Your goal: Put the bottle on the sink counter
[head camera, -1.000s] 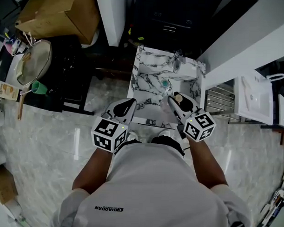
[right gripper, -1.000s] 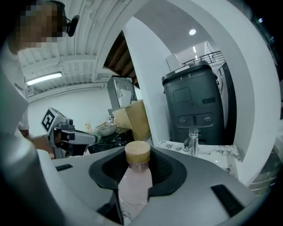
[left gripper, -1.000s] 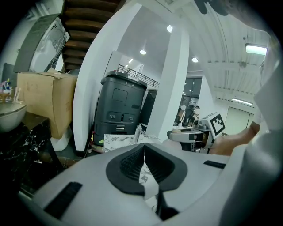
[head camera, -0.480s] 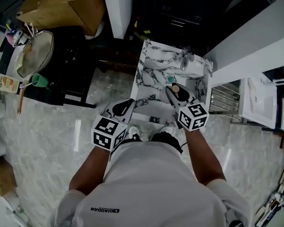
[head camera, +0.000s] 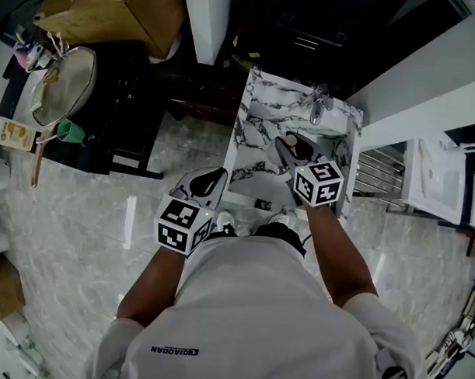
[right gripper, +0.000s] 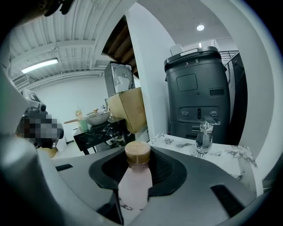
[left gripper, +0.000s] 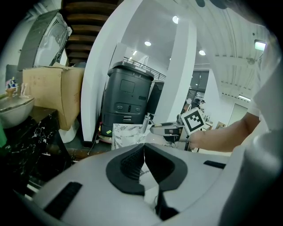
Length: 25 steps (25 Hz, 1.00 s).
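Observation:
A pale pink bottle (right gripper: 134, 181) with a brown cap stands upright between the jaws of my right gripper (right gripper: 137, 170), which is shut on it. In the head view the right gripper (head camera: 289, 148) reaches over the white marble sink counter (head camera: 251, 139), and the bottle's cap (head camera: 292, 140) shows at the gripper's tip above the basin. My left gripper (head camera: 210, 177) hangs in front of the counter's near left corner. In the left gripper view the left gripper (left gripper: 144, 152) has its jaws closed together with nothing between them.
A chrome faucet (head camera: 318, 110) stands at the counter's far right; the faucet (right gripper: 204, 137) is ahead of the bottle. A dark grey machine (right gripper: 199, 92) stands behind the counter. To the left are a black table (head camera: 119, 118) with a pan, a green cup (head camera: 66, 130) and a cardboard box (head camera: 111, 17).
My right gripper has carried the bottle forward from the counter's near edge to over the basin, covering the teal drain. The left gripper has barely shifted.

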Available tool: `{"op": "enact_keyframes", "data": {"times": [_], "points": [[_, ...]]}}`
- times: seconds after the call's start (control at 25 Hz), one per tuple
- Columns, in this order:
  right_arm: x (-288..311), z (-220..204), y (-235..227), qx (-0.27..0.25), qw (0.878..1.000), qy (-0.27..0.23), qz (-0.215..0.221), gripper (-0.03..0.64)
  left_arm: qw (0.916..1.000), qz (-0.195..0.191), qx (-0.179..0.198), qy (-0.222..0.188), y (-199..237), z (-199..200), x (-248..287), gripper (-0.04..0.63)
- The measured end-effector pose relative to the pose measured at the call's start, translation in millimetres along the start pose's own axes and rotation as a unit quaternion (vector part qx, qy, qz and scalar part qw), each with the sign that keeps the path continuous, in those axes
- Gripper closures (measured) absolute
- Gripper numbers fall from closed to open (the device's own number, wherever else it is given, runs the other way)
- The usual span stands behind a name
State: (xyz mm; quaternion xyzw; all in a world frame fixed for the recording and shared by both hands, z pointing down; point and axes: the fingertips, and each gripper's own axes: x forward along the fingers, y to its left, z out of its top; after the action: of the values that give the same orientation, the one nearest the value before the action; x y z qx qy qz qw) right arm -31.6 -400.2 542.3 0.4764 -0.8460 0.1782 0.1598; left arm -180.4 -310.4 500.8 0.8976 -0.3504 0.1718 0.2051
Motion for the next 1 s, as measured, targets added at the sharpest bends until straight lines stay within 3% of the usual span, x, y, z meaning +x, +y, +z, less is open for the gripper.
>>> {"op": "enact_keyframes", "data": {"times": [0.52, 1.0], "points": [[52, 12, -20, 0.000, 1.000, 0.007, -0.004, 0.460, 0.9993, 0.027, -0.024, -0.002, 20, -2, -4, 0.580], [104, 10, -47, 0.006, 0.999, 0.004, -0.039, 0.460, 0.9989, 0.035, -0.032, 0.007, 25, -8, 1, 0.580]]}}
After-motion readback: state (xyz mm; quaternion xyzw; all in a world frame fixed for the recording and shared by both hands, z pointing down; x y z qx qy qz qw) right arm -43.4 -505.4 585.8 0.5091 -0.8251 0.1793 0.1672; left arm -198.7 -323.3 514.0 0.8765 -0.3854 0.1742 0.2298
